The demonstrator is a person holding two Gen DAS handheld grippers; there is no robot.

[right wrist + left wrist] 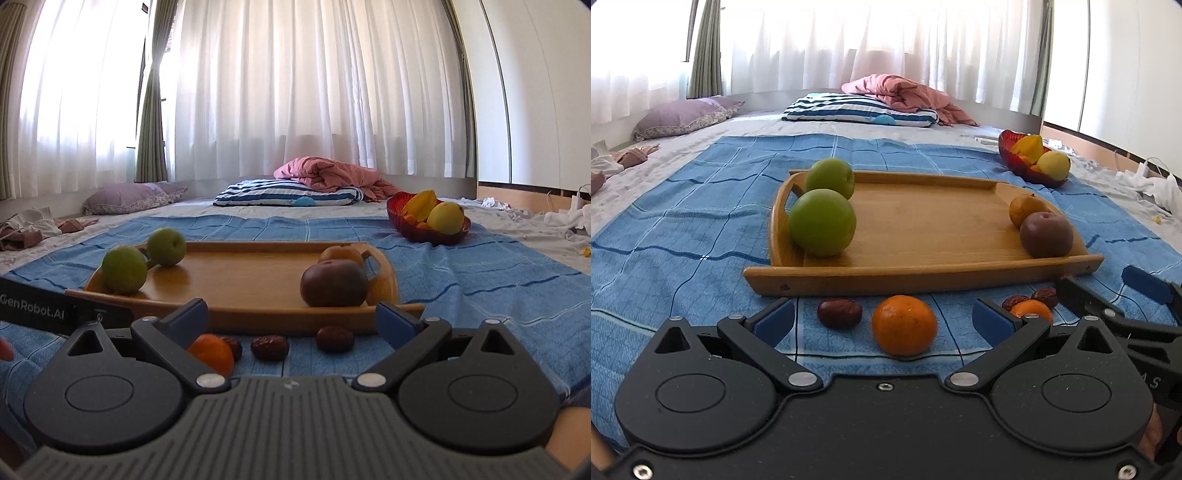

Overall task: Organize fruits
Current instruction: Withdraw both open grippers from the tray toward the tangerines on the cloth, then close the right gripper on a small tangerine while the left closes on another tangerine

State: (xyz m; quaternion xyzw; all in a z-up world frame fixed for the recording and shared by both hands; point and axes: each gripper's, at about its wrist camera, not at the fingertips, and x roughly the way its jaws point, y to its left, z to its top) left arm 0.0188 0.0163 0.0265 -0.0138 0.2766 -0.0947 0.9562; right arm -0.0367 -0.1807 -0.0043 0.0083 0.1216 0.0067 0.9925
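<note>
Dates (839,312) at my left claw's (884,319) 11 o'clock, orange (904,325) dead ahead on the blue cloth (683,236) before the tray (923,273). Both claws spread, empty. Orange looks firm and rollable, so I'd pinch its widest middle; right claw (291,325) faces wrinkly, light dates.

both the left gripper (884,319) and right gripper (291,321) hover low, jaws spread wide.

On the wooden tray (923,229) sit four fruits: two green apples, one at (822,222) and one at (830,178), both toward nine o'clock, plus one brown-red fruit (1046,234) and one small orange-yellow fruit (1023,210) toward three o'clock. On the blue cloth (683,229) at six o'clock lie two oranges (904,325) (1032,310) and three dark dates (269,347) (335,338) (233,347). There is one red bowl (397,208) of fruit at one o'clock.
</note>
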